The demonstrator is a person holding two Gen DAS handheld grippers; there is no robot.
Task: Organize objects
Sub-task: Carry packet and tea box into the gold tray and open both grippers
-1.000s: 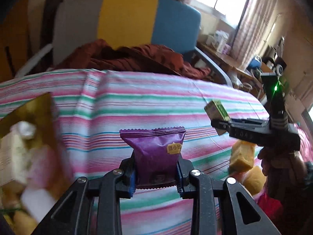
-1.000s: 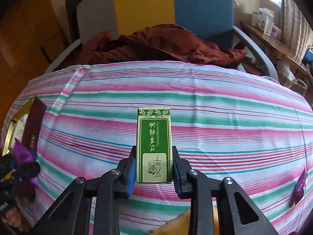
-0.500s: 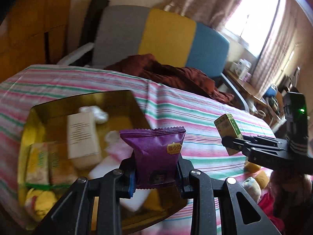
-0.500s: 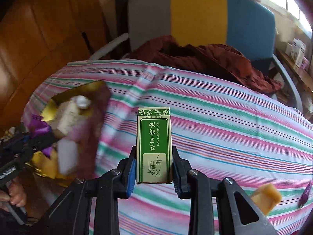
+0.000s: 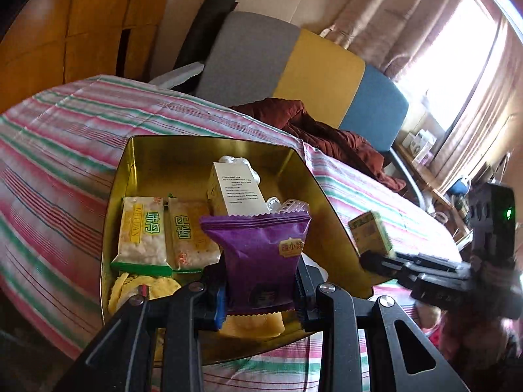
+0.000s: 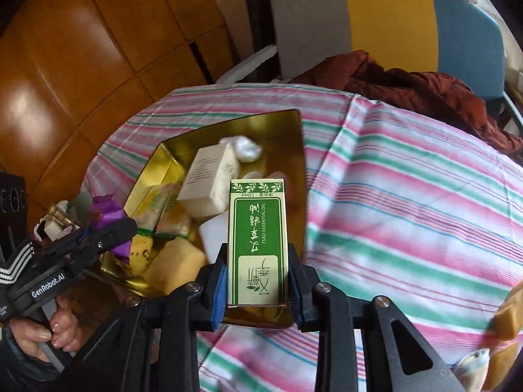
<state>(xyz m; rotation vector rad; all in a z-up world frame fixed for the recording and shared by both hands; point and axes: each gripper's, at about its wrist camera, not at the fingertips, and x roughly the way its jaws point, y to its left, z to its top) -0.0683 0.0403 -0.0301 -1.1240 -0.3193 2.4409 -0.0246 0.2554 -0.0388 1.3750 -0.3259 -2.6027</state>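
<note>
My left gripper [image 5: 261, 290] is shut on a purple snack packet [image 5: 261, 254], held upright over the near part of a gold tin box [image 5: 209, 153]. The box holds two green-and-white rice cracker packs [image 5: 143, 232], a white carton [image 5: 237, 189] and other snacks. My right gripper [image 6: 256, 277] is shut on a green essential oil box [image 6: 256, 238], hovering over the gold tin's [image 6: 294, 150] right near corner. In the left wrist view the green box [image 5: 371, 233] and right gripper [image 5: 369, 258] sit at the right of the tin. The left gripper [image 6: 121, 228] with the purple packet [image 6: 108, 212] shows at the left.
The tin rests on a pink, green and white striped cloth [image 6: 408, 196]. A grey, yellow and blue chair back [image 5: 294, 72] with a dark red garment [image 5: 327, 130] stands behind. Yellowish items [image 6: 506, 310] lie at the right edge. A hand [image 6: 59, 326] holds the left gripper.
Both grippers have swept left across the striped cloth with their items still held. The gold tin, at the far left edge before, now lies right under both grippers.
</note>
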